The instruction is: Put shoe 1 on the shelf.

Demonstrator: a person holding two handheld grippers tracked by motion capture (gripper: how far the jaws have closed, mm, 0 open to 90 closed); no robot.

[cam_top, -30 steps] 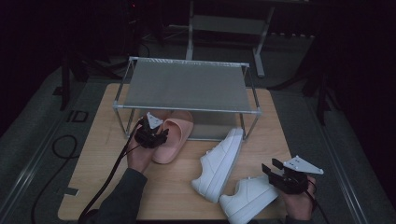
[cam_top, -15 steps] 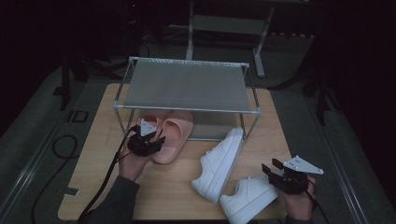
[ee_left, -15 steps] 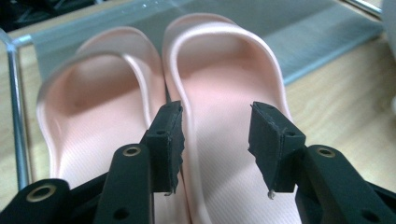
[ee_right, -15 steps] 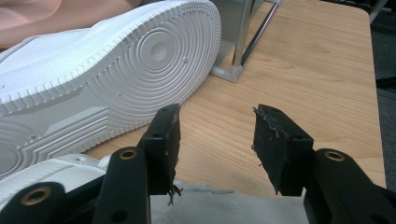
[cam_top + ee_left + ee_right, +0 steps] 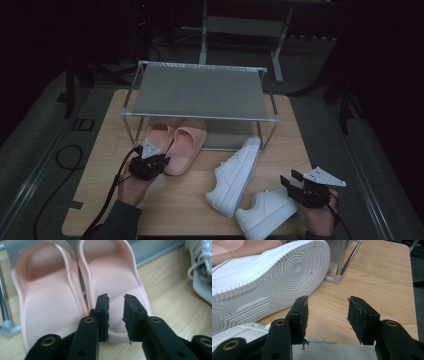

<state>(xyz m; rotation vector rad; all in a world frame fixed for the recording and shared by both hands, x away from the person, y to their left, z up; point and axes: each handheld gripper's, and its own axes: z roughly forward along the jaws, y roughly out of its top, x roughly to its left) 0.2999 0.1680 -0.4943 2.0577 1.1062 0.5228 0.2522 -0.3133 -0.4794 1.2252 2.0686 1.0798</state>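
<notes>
The pair of soft pink rubber slide sandals [image 5: 176,142] lies side by side on the pale wooden tabletop [image 5: 190,200], toes tucked just under the front edge of the low metal shoe rack with a grey mesh shelf [image 5: 197,92] and heels pointing back toward the person. Their long axis runs from the person straight toward the rack, so the heels are the near ends. The left gripper [image 5: 150,162] sits right at those heels; in the left gripper view its black jaws have just been closing and now stand a narrow gap apart above the heel of the right-hand sandal [image 5: 117,290], with nothing pinched between the pads. Judging from this, the left hand is by far the nearer one for any move on the sandals, and it would approach along their length from the heel. Further out, one white leather sneaker [image 5: 235,175] lies tipped on its side, and a second white sneaker [image 5: 267,215] lies just beside the right gripper [image 5: 305,192], whose jaws stand wide apart and empty.
</notes>
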